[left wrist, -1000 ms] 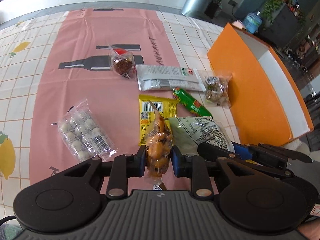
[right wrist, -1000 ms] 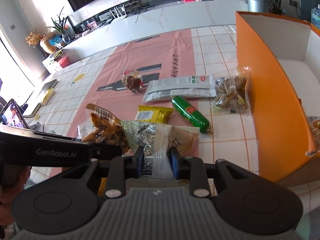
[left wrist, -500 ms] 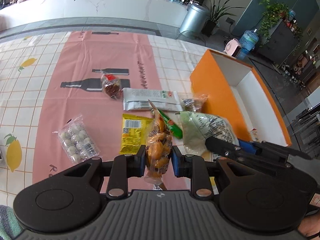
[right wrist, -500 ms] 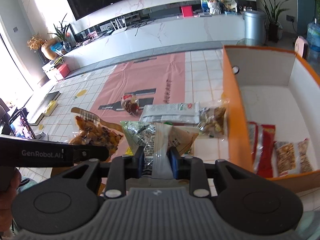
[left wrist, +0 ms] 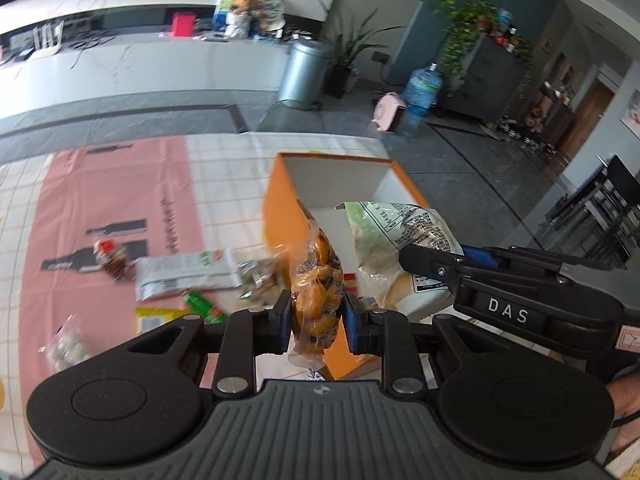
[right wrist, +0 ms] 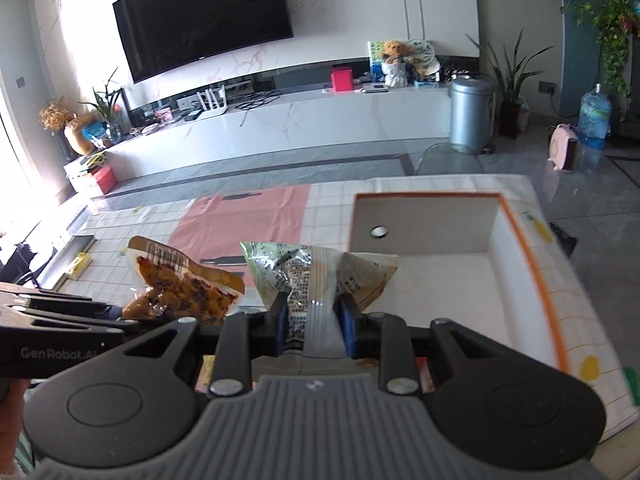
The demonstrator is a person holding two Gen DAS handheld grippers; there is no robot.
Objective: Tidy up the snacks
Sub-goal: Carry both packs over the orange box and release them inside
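**Both packets lifted clear of the table, now at the box**

Left gripper (left wrist: 316, 316) clamped on clear crinkly packet of orange-brown snacks (left wrist: 318, 280); right gripper (right wrist: 312, 320) clamped on pale green printed plastic bag (right wrist: 316, 268). Raised off the pink-and-white tablecloth (left wrist: 112, 184) within the last second, carried over the orange cardboard box with white inside (right wrist: 532, 256). Only lowering and release left. Other snacks left lying on the cloth.

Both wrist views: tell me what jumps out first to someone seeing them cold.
Two snack packs held in the air: the left gripper has its jaws shut on an orange snack bag, and the right gripper clamps a green-and-white printed bag. Just ahead sits the open orange box with its white inside, and more snacks lie on the pink-striped tablecloth.
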